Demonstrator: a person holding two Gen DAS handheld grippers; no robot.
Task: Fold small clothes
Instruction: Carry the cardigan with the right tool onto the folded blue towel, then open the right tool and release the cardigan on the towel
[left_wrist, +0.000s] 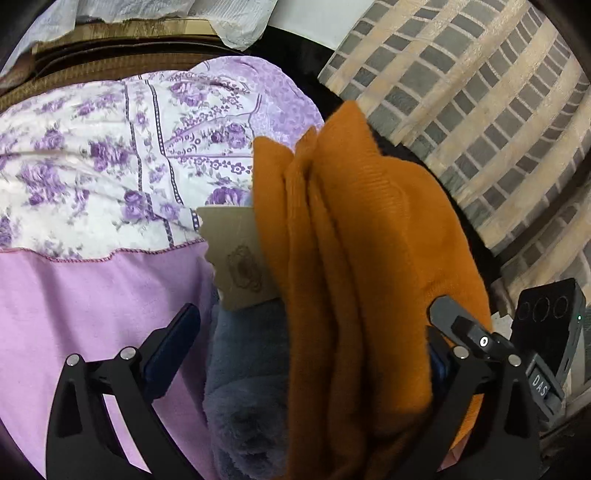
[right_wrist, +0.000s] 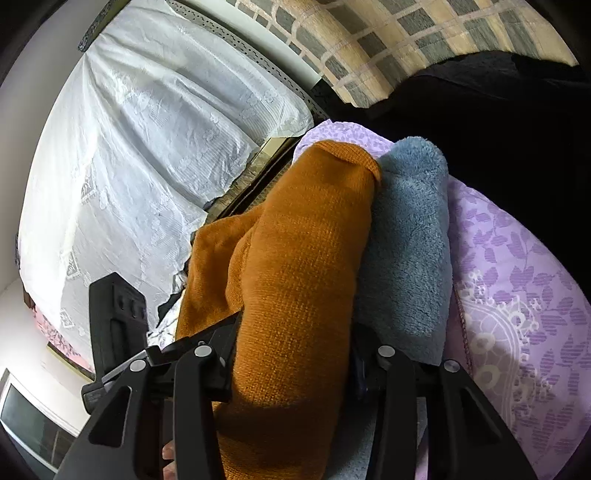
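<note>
Tongs first: my left tongs (left_wrist: 314, 332) stand spread wide, released, with the folded orange garment (left_wrist: 369, 258) hanging loosely through the gap and its bulk leaning toward the right-hand finger (left_wrist: 447, 317); the left-hand finger (left_wrist: 177, 332) is well clear of the cloth. My right tongs (right_wrist: 295, 354) are clenched on the same orange garment (right_wrist: 303, 258), which bunches thick between the two black arms and runs away from the lens in a rolled length.

Just under the orange cloth in the left wrist view I see a fluffy grey-blue garment (left_wrist: 243, 387), with a beige card tag (left_wrist: 236, 258) lying at its far end, partly tucked behind the orange fold. From the right wrist the grey-blue garment (right_wrist: 410, 240) lies directly beside the orange one, touching it.

Both rest on a bed covered by a lilac sheet (left_wrist: 74, 314), and beyond that a purple floral cover (left_wrist: 110, 155). Farther off, a checked beige-and-grey curtain (left_wrist: 480, 92) hangs, and a white lace cloth (right_wrist: 140, 147) shows in the right wrist view.
</note>
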